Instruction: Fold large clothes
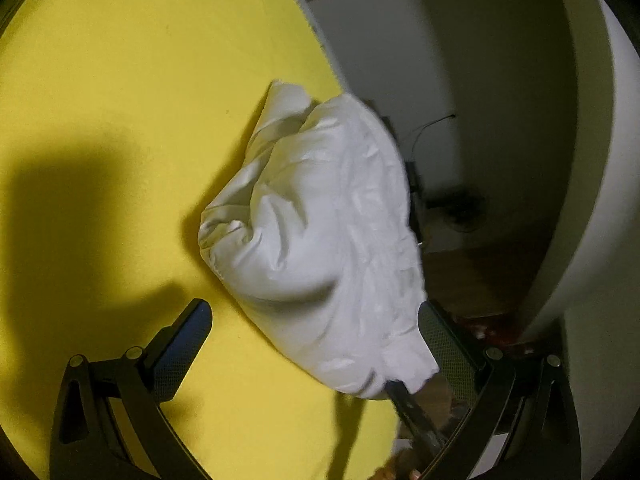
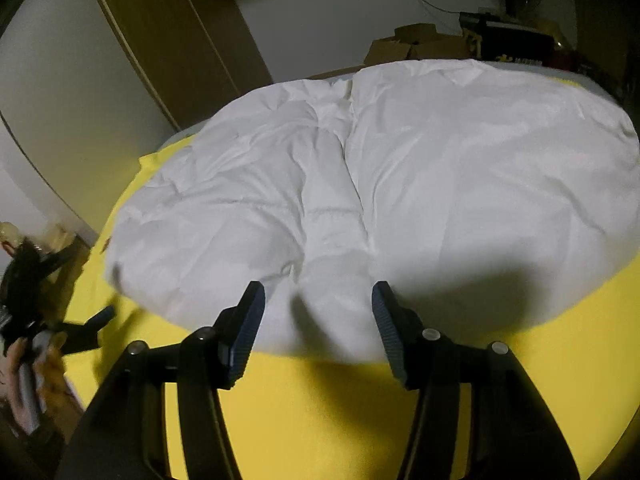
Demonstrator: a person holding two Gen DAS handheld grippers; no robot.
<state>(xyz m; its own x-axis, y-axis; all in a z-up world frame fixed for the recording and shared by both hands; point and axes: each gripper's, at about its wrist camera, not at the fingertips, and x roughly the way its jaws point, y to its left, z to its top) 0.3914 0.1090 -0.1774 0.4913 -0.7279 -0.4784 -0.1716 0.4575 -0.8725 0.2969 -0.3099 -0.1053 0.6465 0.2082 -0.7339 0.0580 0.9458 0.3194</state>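
Your right claw (image 2: 318, 312) stands about half open over the near edge of the white garment (image 2: 400, 168). Its two ribbed pads (image 2: 248, 336) are well apart and nothing is pinched between them. A rounded hump of the white cloth lies in the gap, just ahead of the fingertips, but neither pad presses on it; whether the tips brush the fabric you cannot tell from this angle.

The garment is a big, puffy white piece spread across the yellow sheet (image 2: 540, 380) of the bed. It runs from the far edge of the bed to just in front of your right claw, with a deep crease down its middle that splits it into a left and a right lobe.

Your left claw (image 1: 316, 316) is open wide. In its own view the left pad (image 1: 188, 340) is out over bare yellow sheet (image 1: 140, 100), clear of the cloth. The right pad (image 1: 444, 340) sits at the hem of the bunched white garment (image 1: 320, 216), with the cloth overlapping its tip; the jaws do not clamp it. The cloth there lies at the edge of the bed, hanging partly past it.

From the right wrist, your left claw (image 2: 86, 330) shows blurred at the left edge, low beside the bed, with your hand (image 2: 16, 364) gripping its handle.
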